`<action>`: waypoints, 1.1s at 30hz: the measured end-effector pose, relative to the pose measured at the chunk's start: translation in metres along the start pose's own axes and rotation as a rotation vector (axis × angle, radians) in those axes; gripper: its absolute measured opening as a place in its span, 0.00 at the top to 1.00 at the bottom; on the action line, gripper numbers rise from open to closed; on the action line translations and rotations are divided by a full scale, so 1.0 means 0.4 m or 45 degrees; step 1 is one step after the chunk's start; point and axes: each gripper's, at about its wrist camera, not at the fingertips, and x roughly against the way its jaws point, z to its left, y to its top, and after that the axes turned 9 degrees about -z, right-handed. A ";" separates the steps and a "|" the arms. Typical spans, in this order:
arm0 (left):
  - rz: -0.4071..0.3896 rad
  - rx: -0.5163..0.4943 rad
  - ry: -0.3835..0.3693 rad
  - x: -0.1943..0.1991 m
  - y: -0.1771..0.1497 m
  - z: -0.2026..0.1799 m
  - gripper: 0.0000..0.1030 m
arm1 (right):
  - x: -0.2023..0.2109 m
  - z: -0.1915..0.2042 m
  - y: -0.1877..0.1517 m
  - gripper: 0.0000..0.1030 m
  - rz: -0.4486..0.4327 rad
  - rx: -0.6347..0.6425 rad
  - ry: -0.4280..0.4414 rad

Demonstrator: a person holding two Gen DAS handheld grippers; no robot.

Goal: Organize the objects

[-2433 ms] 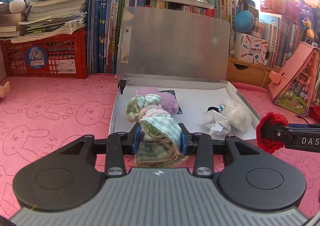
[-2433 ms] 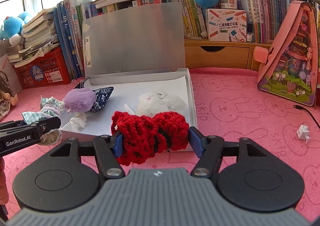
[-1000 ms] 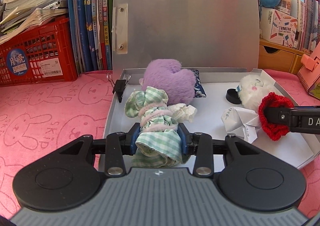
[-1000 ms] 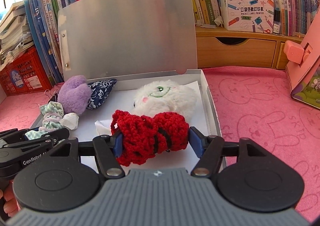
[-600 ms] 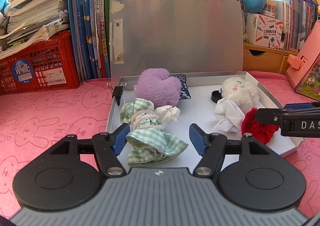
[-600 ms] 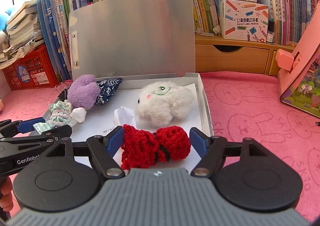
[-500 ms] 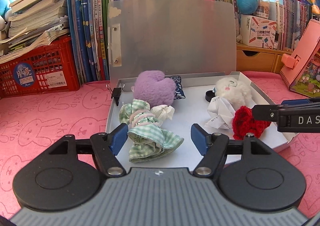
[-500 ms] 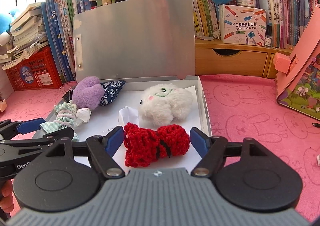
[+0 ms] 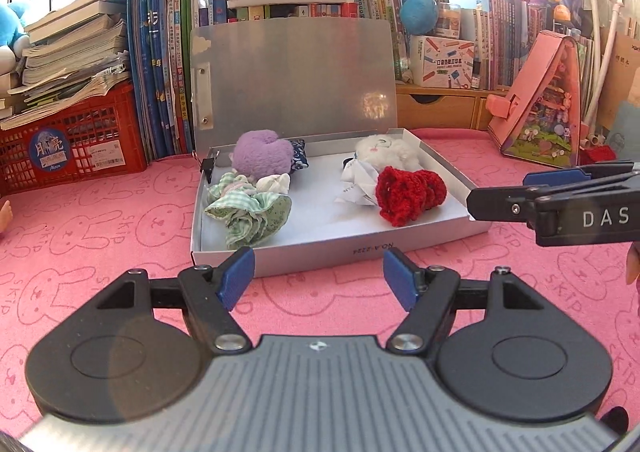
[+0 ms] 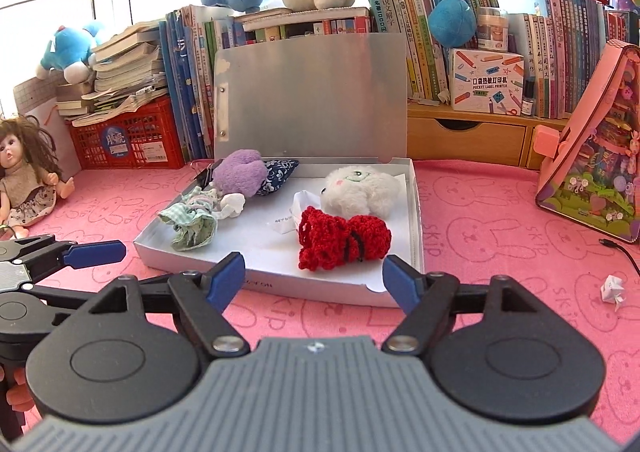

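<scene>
An open grey box [image 9: 332,248] [image 10: 256,282] with its lid up lies on the pink mat. In it lie a green checked doll dress [image 9: 248,213] [image 10: 190,226], a red knitted piece [image 9: 410,189] [image 10: 342,238], a purple plush heart [image 9: 260,153] [image 10: 240,171], a white plush toy [image 9: 384,147] [image 10: 360,185], a blue patterned pouch [image 10: 278,171] and crumpled paper [image 9: 358,183]. My left gripper [image 9: 318,276] is open and empty in front of the box. My right gripper [image 10: 314,278] is open and empty in front of the box, and shows at the right of the left wrist view [image 9: 560,199].
Books, a red crate [image 9: 72,139] and plush toys line the back. A pink toy house [image 10: 596,171] stands at the right. A doll [image 10: 24,171] sits at the left. A small crumpled paper [image 10: 612,288] and a cable lie on the mat at the right.
Both grippers opened, let go of the green dress and the red knitted piece inside the box, then drew back out of the box toward me.
</scene>
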 end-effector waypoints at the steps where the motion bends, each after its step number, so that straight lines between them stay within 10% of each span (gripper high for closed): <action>1: 0.001 0.005 -0.010 0.016 -0.010 -0.003 0.27 | 0.013 0.004 -0.007 0.18 -0.004 0.008 0.003; 14: 0.032 0.010 -0.032 0.144 -0.154 -0.012 0.27 | 0.218 0.060 -0.157 0.18 -0.002 0.110 0.083; 33: 0.075 0.038 0.006 0.146 -0.216 -0.003 0.35 | 0.350 0.112 -0.309 0.47 0.134 0.156 0.110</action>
